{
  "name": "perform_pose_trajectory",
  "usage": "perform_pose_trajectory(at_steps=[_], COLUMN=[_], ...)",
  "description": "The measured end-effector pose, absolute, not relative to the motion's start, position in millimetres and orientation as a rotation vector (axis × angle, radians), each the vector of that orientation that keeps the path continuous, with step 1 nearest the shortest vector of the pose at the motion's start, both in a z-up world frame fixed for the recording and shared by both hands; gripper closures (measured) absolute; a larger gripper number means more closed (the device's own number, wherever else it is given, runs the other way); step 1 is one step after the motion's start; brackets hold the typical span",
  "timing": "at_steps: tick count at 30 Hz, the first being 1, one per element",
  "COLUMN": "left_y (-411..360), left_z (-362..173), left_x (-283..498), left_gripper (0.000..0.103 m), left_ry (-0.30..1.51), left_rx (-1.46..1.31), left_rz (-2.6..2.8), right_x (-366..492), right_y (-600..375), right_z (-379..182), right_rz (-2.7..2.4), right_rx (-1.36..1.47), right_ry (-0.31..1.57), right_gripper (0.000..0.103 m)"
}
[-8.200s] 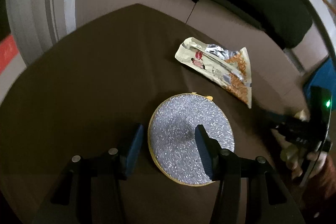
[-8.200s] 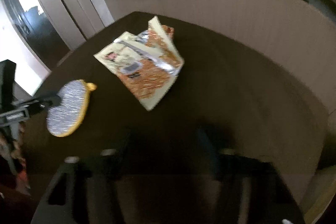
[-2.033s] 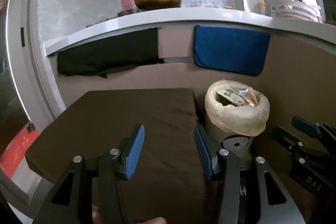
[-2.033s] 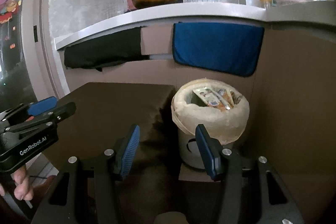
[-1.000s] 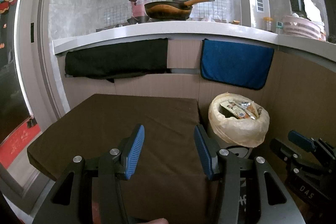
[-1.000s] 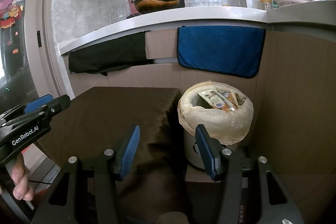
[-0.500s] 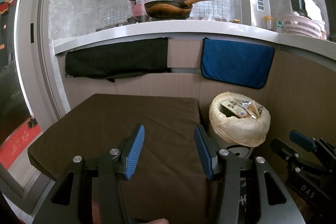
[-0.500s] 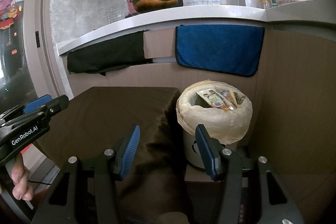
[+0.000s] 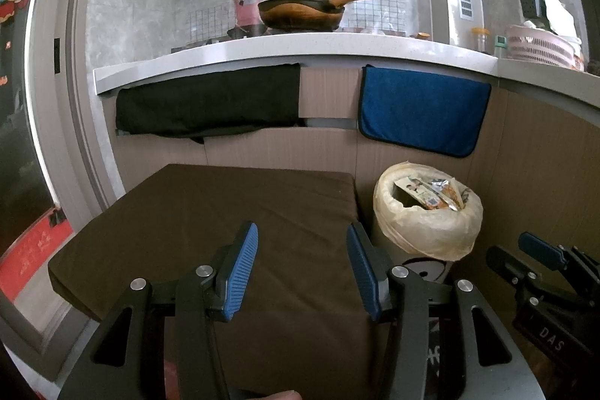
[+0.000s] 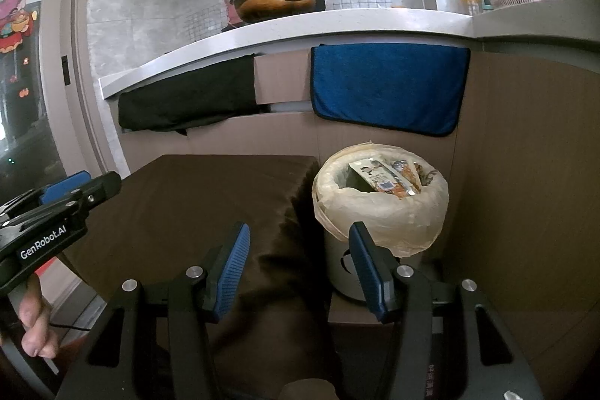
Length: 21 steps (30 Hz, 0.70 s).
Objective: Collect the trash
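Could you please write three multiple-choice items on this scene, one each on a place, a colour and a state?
1. Where is the snack wrapper?
A. On the brown table
B. Inside the lined trash bin
C. Between a tool's fingers

2. What colour is the towel hanging above the bin?
A. Blue
B. Red
C. Yellow

3. What state is the right tool in?
A. Shut on a wrapper
B. Open and empty
C. Shut on the bin liner

Answers:
1 B: the wrapper pokes out of the trash bin, and the table is bare.
2 A: the towel is blue.
3 B: its fingers stand apart with nothing between them.
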<state>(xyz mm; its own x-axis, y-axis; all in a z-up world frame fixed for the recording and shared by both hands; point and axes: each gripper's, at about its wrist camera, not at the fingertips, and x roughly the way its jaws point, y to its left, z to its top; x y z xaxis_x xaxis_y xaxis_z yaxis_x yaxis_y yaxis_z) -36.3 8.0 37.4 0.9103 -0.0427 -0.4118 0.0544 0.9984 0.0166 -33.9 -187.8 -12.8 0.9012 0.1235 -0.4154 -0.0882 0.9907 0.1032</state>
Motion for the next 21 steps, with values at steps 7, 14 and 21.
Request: perform_pose_trajectory(at_steps=[7,14,21], left_y=[7.8,7.7,7.0], left_z=[37.5,37.8,36.1], left_x=[-36.6,-36.2,-37.6], left_gripper=[0.053,0.053,0.053], left_ry=[0.426,0.426,0.43], left_rx=[0.029,0.029,0.031], left_rz=[-0.049,-0.049,-0.053], right_x=[-33.8,-34.1,-33.7], right_y=[-188.0,-187.9,-188.4], right_z=[-13.0,-13.1,-13.1], right_rz=[0.108,0.105,0.107], right_rx=[0.084,0.083,0.085], right_ry=[0.437,0.437,0.439], right_gripper=[0.051,0.051,0.051])
